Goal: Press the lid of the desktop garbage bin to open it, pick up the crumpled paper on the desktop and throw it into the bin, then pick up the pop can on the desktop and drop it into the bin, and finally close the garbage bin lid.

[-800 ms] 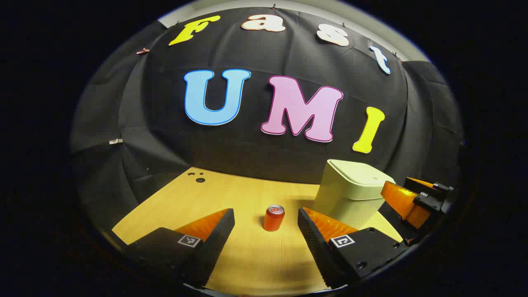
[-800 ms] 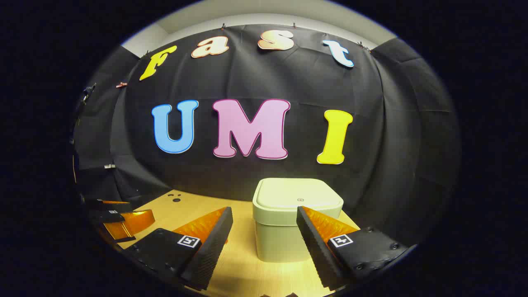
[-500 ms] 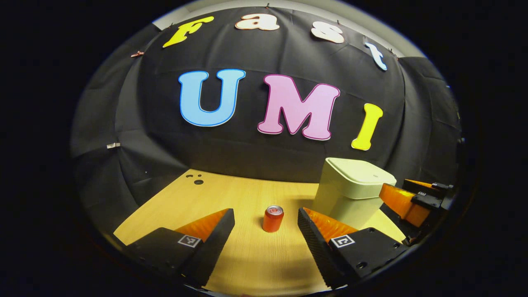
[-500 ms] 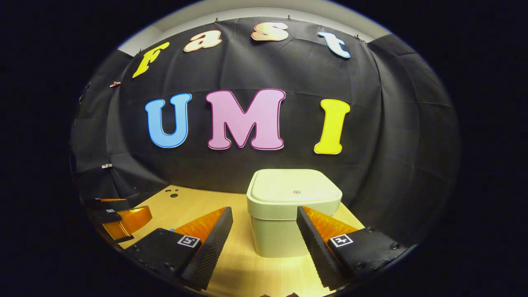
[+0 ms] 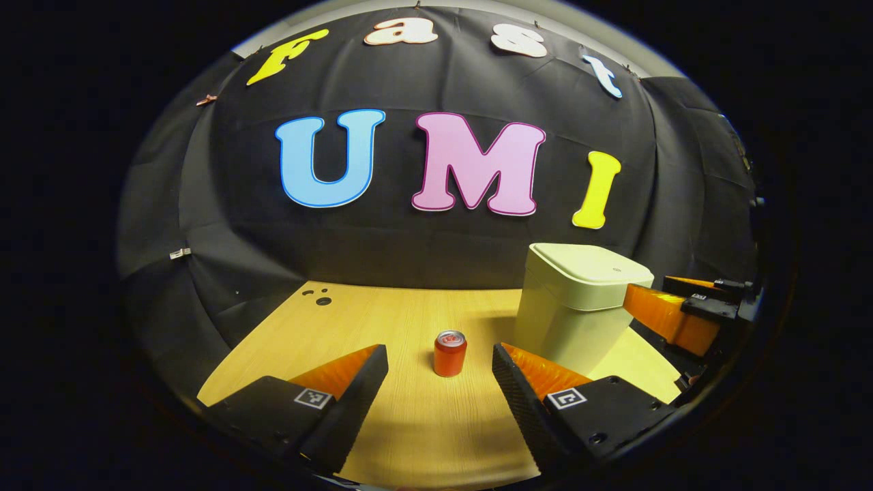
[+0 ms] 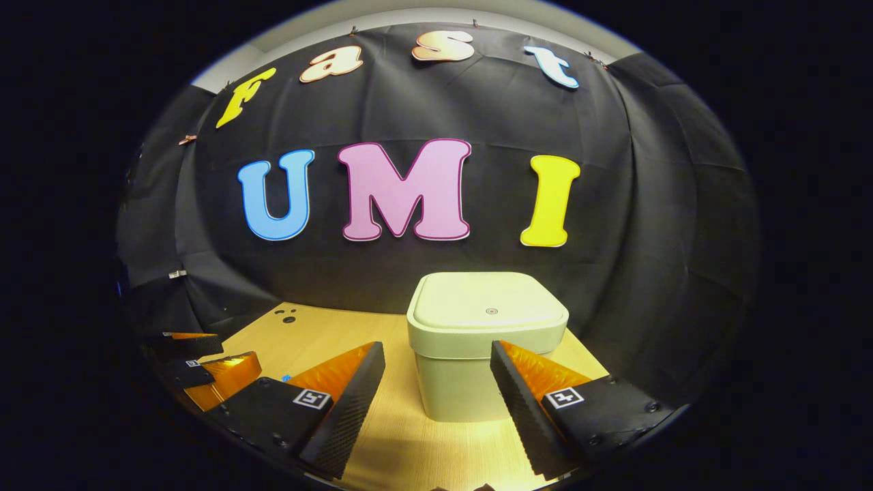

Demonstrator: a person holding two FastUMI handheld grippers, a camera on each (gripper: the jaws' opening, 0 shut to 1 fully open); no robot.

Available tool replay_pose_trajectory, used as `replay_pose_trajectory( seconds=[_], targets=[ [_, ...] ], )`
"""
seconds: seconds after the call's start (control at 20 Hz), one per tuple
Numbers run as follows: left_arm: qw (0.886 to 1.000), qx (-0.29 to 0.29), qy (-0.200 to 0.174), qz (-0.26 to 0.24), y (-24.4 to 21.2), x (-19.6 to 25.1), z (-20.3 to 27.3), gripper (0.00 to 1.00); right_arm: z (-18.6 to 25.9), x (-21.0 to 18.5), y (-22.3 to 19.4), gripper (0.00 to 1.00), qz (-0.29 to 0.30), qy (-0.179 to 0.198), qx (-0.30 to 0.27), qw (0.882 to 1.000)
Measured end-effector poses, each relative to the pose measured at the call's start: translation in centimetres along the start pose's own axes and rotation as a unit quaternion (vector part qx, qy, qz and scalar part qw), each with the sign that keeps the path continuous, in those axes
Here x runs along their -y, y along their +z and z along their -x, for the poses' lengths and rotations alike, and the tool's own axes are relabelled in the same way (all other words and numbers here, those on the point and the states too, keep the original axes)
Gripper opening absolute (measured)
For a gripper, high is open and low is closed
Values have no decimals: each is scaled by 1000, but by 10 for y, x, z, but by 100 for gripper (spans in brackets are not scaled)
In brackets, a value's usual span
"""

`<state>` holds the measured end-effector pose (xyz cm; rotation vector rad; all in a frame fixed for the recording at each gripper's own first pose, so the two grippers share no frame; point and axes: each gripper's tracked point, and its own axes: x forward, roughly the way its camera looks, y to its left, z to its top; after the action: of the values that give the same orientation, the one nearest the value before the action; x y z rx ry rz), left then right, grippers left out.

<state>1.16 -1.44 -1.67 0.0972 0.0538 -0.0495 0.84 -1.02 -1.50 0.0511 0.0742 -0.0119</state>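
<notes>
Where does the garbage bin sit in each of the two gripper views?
Left gripper view: the garbage bin, lid shut, stands right of centre, beyond the pop can.
Right gripper view: it stands dead centre, straight ahead of the open right hand-held gripper.
Shared landmark: the small dark holes at the wooden desktop's far-left corner.

The pale wooden bench (image 5: 382, 320) carries an upright orange pop can (image 5: 450, 353) at frame centre and a lidded cream garbage bin (image 5: 573, 307) at right.

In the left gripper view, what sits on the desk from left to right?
Holes in the desk → can → bin → right gripper at the far right edge.
</notes>
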Motion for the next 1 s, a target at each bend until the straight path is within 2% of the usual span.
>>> replay_pose_trajectory(
  seconds=[0.35, 0.8, 1.0],
  targets=[
    [1000, -10, -8, -4, -5, 3, -2, 98, -1, 2, -3, 98, -3, -3, -4, 1000],
    [1000, -15, 12, -7, -9, -1, -3, 98, 2, 1, 1, 96, 11, 0, -2, 1000],
    [1000, -18, 20, -11, -14, -5, -4, 99, 0, 6, 13, 72, 10, -5, 11, 1000]
  ],
)
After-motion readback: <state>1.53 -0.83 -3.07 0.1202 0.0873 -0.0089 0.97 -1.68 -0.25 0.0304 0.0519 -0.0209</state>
